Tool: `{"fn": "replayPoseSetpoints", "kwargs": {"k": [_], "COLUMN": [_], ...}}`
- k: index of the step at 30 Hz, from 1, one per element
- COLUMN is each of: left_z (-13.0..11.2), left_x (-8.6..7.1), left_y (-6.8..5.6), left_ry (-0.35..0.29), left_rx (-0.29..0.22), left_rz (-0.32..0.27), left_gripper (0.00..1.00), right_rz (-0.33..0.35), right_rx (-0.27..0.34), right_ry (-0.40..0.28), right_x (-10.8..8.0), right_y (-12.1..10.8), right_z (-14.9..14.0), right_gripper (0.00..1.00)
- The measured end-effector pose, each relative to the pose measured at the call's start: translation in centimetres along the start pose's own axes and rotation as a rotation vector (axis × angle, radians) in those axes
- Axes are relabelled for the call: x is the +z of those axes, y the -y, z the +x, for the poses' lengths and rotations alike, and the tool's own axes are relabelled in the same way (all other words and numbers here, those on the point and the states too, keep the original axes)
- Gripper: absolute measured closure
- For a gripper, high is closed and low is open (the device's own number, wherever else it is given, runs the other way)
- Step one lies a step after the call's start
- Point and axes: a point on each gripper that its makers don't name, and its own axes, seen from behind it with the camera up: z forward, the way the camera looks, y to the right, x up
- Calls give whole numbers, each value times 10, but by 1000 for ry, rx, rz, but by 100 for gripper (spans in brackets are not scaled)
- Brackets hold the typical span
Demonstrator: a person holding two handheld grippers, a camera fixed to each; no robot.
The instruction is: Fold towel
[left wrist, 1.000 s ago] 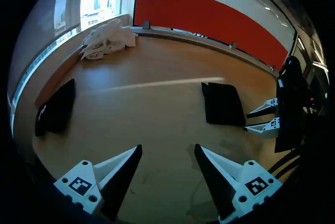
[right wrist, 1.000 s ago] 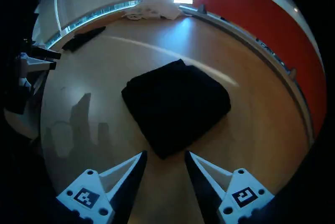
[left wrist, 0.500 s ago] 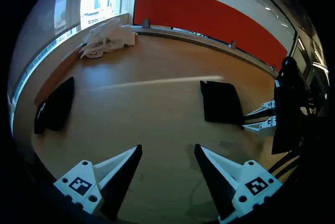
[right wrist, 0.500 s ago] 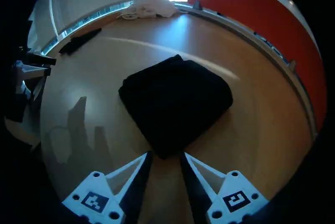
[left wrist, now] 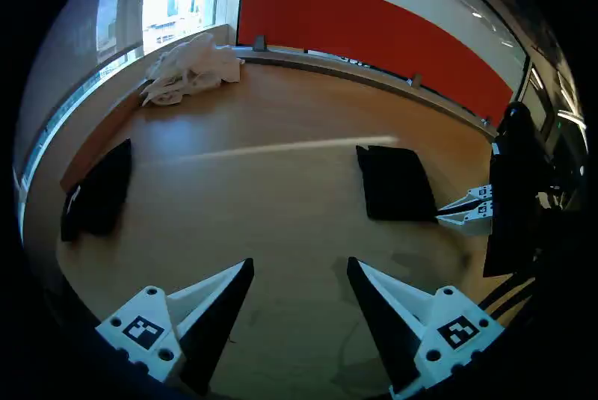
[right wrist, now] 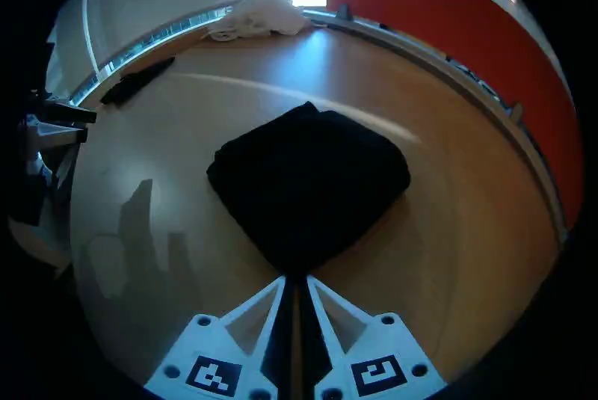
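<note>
The right gripper point(right wrist: 295, 282) holds its fingers almost together on the near corner of the folded black towel point(right wrist: 310, 183), apparently pinching it. The towel lies straight ahead of it on the table point(right wrist: 463, 235), corner-on, its diagonal running away. The left gripper point(left wrist: 299, 269) hangs wide open and empty. From there the towel lies ahead to the right, well apart, so the right gripper is nearer.

2 low fisheyes over the table point(left wrist: 284, 116): right near the black towel point(right wrist: 310, 176), left farther.
</note>
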Motion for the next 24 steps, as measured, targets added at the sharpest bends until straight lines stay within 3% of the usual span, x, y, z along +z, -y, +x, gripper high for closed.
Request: {"fn": "replayPoseSetpoints", "kwargs": {"k": [12, 24], "left_z": [5, 16], "left_x": [1, -1], "left_y": [0, 4], "left_ry": [-4, -25], "left_rx": [4, 12], "left_rz": [-9, -16], "left_gripper": [7, 7], "right_rz": [-27, -63], "right_rx": [-11, -42], "right_ry": [-47, -162], "right_x": [-18, -57], "right_y": [-7, -17], "right_z": [29, 107], "right_gripper": [97, 97]}}
